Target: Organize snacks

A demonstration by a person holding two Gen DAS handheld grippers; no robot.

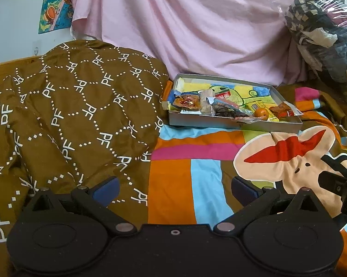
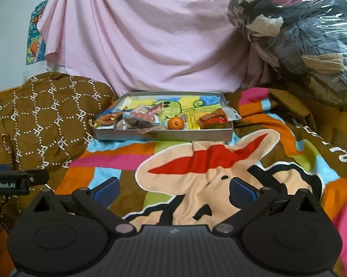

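Both grippers (image 1: pixel 174 190) (image 2: pixel 174 190) gape — mandarin (image 2: pixel 175 123) clearest rightward.

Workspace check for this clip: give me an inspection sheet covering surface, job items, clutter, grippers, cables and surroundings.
Surface: colourful cartoon bedspread, soft and wrinkled.
Job's things: shallow grey tray lying on the bedspread, holding wrapped snacks bunched along its near edge, plus a small orange fruit.
Clutter: brown patterned quilt heaped left of the tray, touching its left end.
Grippers: left gripper open, empty, above the bedspread; right gripper open, empty, also short of the tray.
Cables: nothing seen.
Surroundings: pink sheet draped behind the tray; plastic-wrapped bundle of clothes at the right; cartoon poster on the wall.
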